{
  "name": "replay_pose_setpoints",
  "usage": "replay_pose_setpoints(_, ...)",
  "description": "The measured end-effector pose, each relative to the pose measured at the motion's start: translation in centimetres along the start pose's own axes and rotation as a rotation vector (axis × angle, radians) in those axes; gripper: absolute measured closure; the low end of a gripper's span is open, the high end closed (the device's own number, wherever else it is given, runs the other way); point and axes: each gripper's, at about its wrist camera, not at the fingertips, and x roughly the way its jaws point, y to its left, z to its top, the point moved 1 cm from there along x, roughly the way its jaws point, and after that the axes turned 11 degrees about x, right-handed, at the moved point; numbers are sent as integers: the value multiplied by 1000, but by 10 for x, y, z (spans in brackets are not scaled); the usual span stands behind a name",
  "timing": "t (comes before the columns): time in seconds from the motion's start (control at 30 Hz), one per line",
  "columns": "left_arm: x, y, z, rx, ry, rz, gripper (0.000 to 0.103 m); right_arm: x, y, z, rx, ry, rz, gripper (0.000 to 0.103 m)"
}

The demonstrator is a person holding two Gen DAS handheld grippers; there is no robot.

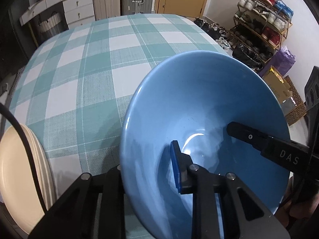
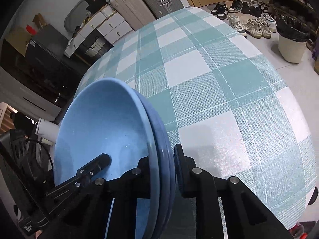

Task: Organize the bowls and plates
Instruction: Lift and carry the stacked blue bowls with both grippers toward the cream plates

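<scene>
Both the left gripper (image 1: 147, 171) and right gripper (image 2: 162, 165) clamp the nested glossy blue ceramic bowls (image 2: 99, 131). Bowls appear stacked; the cream round plates (image 1: 14, 171) sit stacked beside them, so little seems left.

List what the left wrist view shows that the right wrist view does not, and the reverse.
Only the left wrist view shows the cream plates at the table's near left and the shoe rack.

Only the right wrist view shows that there are two nested blue bowls, plus the white bin and suitcases.

Both show the checked tablecloth, with the left tongs and the right tongs each clamping a bowl rim.
</scene>
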Motion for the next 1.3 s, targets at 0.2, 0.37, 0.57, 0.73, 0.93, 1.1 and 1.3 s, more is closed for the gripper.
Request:
replay_pose_setpoints(0.2, 0, -5, -3, 5, 10, 7, 79, -1, 3, -2, -9, -5, -21, 86)
replay_pose_setpoints(0.37, -2, -8, -4, 20, 14, 34, 78, 1, 3, 0, 10, 7, -25, 86)
replay_pose_setpoints(0.57, -9, -1, -8, 20, -1, 91, 78, 2, 21, -4, -52, -2, -56, 86)
replay_pose_setpoints(0.73, -15, 10, -11, -4, 2, 98, 78, 2, 34, -3, -58, 7, -49, 86)
replay_pose_setpoints(0.93, -34, 27, -10, -57, -19, 105, 78, -4, 64, -1, -91, 10, -42, 86)
replay_pose_setpoints(1.1, -55, 46, -6, -96, -38, 124, 78, -7, 91, -3, -116, 10, -36, 86)
replay_pose_setpoints(1.3, -81, 71, -8, -139, -64, 165, 78, -6, 129, -6, -154, 31, 4, 86)
